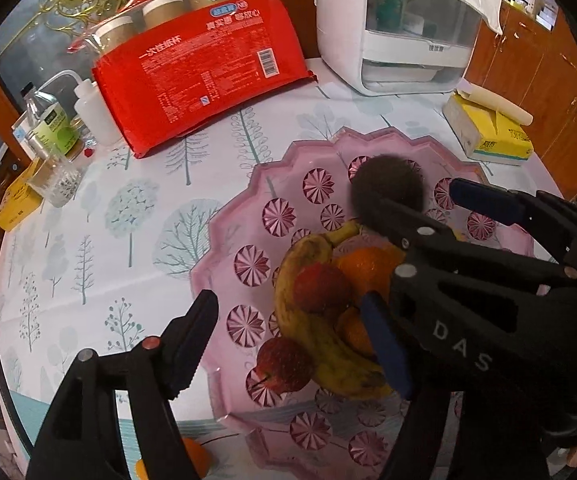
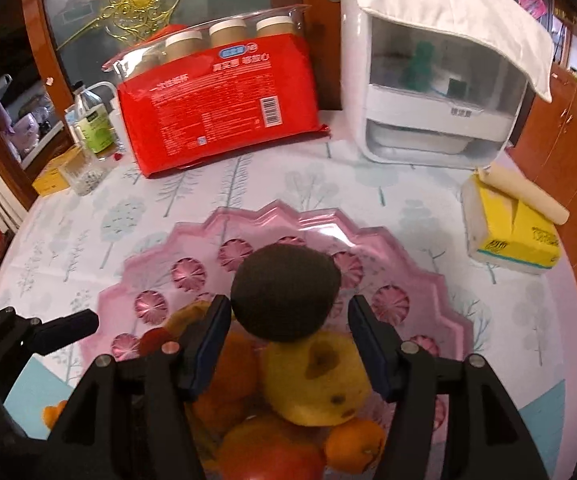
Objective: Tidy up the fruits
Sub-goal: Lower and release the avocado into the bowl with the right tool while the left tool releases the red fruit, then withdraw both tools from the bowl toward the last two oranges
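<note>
Now the pink tray holds the fruit; above it, the right hand-held gripper stands parted around a brown kiwi; the left hand-held gripper gapes wide over its banana.

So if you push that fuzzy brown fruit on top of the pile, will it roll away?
Probably, yes. The brown fruit is rounded and perched on a yellow fruit, so a nudge could tip it off into the pink tray. Its fuzzy skin looks grippy rather than slippery. The right gripper stands open around it, not squeezing.
</note>
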`<act>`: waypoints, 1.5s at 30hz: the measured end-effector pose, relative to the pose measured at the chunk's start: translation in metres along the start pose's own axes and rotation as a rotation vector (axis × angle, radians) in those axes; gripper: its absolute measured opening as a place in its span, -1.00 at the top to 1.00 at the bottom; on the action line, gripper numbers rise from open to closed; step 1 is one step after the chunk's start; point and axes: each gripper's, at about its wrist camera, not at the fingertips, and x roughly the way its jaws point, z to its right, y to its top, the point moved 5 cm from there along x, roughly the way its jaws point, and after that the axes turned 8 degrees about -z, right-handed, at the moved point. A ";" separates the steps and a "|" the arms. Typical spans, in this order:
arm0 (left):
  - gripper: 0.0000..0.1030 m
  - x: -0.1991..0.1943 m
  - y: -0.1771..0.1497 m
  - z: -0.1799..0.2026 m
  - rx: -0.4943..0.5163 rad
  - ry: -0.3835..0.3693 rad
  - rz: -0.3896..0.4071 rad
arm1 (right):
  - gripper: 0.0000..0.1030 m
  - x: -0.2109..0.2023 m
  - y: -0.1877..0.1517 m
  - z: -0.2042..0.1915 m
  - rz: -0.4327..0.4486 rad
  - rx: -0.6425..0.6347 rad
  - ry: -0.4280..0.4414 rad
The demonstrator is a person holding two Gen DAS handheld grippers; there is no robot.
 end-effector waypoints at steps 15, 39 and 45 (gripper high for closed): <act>-0.49 -0.043 -0.040 -0.025 -0.104 0.004 0.006 | -0.20 -0.058 -0.032 -0.001 0.014 0.028 0.054; -0.49 -0.151 -0.134 -0.059 -0.153 0.021 0.060 | -0.20 -0.174 -0.104 -0.053 0.077 -0.002 0.084; -0.49 -0.170 -0.155 -0.064 -0.120 0.003 0.080 | -0.20 -0.192 -0.119 -0.076 0.090 -0.024 0.098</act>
